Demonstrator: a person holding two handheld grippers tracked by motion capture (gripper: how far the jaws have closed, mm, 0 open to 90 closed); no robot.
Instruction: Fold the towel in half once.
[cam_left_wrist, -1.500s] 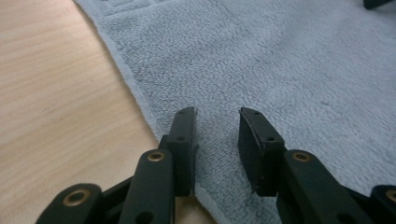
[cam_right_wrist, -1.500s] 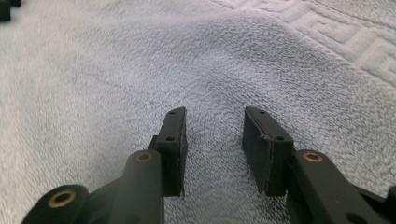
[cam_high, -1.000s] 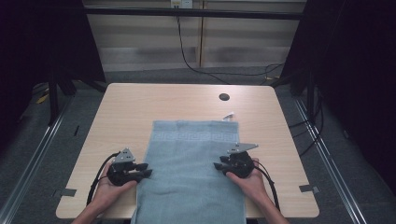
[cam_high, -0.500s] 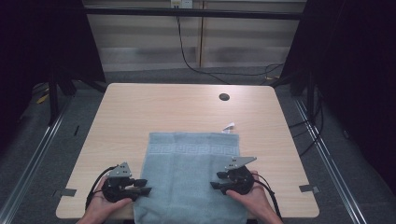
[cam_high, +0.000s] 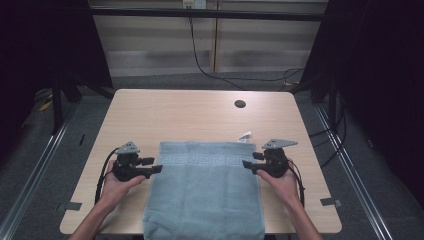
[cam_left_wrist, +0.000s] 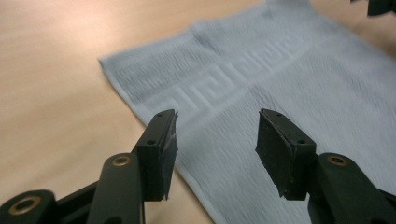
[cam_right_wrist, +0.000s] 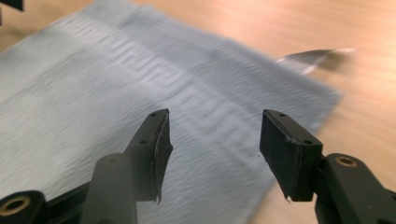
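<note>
A blue-grey towel (cam_high: 205, 185) with a woven key-pattern band lies flat on the wooden table (cam_high: 200, 115), its near end hanging over the front edge. My left gripper (cam_high: 154, 165) hovers at the towel's left edge near the far corner, pointing inward. My right gripper (cam_high: 248, 161) mirrors it at the right edge. Both sets of jaws have just been opening and hold nothing. In the left gripper view the open gripper (cam_left_wrist: 217, 144) hangs above the towel (cam_left_wrist: 280, 70). In the right gripper view the open gripper (cam_right_wrist: 212, 144) hangs above the towel (cam_right_wrist: 116, 84).
A small white tag (cam_high: 245, 135) lies just past the towel's far right corner, also seen as the tag (cam_right_wrist: 313, 56). A dark round hole (cam_high: 240, 104) sits in the table further back. Tape marks (cam_high: 330, 202) lie near the front corners. Dark floor surrounds the table.
The towel slid toward the front edge with both grippers at its sides. Both grippers then let go, opened, and moved away from the person to the far corners.
</note>
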